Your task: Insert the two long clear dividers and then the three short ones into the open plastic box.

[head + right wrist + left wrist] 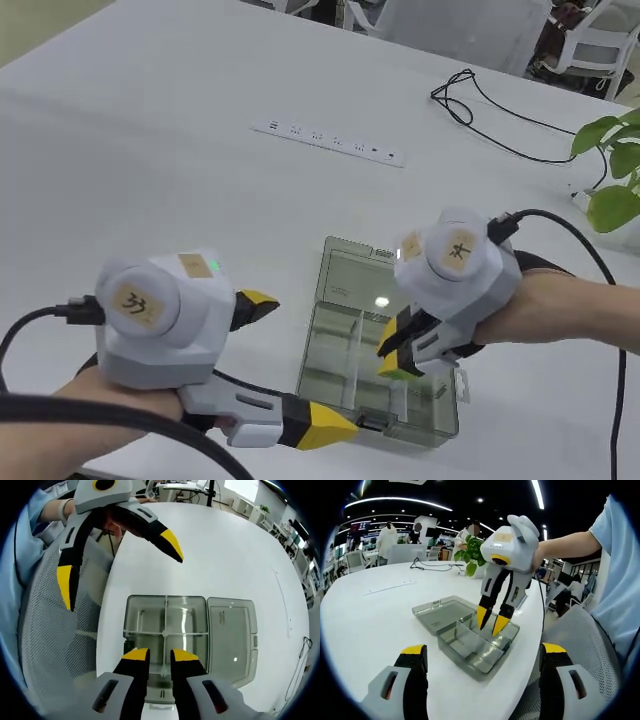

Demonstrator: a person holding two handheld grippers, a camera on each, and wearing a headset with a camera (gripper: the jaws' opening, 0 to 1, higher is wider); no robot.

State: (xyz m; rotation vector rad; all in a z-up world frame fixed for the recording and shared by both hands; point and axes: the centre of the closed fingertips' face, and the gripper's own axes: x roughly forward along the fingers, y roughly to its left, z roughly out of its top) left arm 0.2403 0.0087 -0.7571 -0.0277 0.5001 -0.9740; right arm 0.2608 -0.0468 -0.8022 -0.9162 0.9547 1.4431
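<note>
Wide left tongs [310,362] are held beside the box [330,345], narrow right tongs [393,360] inside it, a power strip [328,141] beyond.

Box [352,272] clear glossy plastic; table [150,130] smooth matt white.

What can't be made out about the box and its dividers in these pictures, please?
- Head view: the right gripper covers the middle of the plastic box, hiding any dividers beneath.
- Right gripper view: whether the jaws pinch the clear divider between them; the contact is too fine to see.
- Left gripper view: how many dividers are seated; the clear plastic is too faint.
</note>
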